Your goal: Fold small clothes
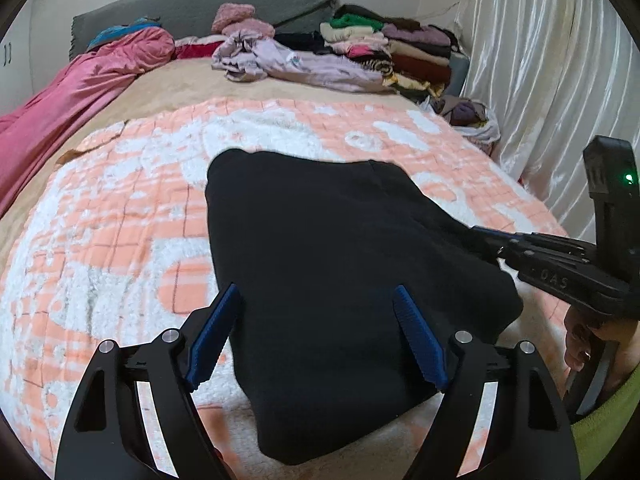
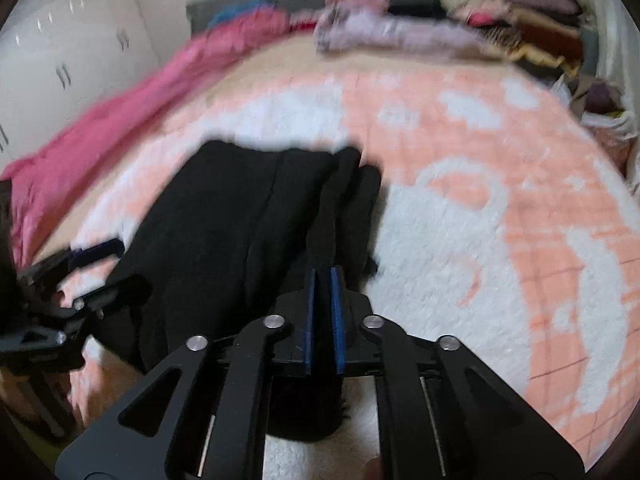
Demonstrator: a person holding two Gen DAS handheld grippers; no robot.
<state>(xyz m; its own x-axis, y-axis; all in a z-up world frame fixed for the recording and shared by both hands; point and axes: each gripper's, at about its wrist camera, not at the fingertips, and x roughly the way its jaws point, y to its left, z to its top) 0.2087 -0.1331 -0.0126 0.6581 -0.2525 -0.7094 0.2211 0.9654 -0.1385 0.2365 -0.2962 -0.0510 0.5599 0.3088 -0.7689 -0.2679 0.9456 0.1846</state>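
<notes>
A black garment [image 1: 320, 232] lies partly folded on a peach and white blanket [image 1: 120, 220] on the bed. My left gripper [image 1: 316, 290] is open, its blue pads [image 1: 216, 336] standing wide on either side of the garment's near part without pressing it. My right gripper [image 1: 486, 238] comes in from the right, shut on the garment's right edge. The right wrist view is blurred. There the right gripper [image 2: 323, 276] has its pads almost together over a bunched fold of the black garment [image 2: 224, 220], and the left gripper [image 2: 114, 268] shows at the left edge.
Stacked folded clothes [image 1: 404, 48] and a loose lilac garment [image 1: 312, 66] lie at the head of the bed. A pink duvet [image 1: 80, 92] runs along the left side. A white curtain [image 1: 540, 80] hangs on the right. A hand [image 1: 580, 344] with a yellow-green sleeve [image 1: 612, 424] holds the right gripper.
</notes>
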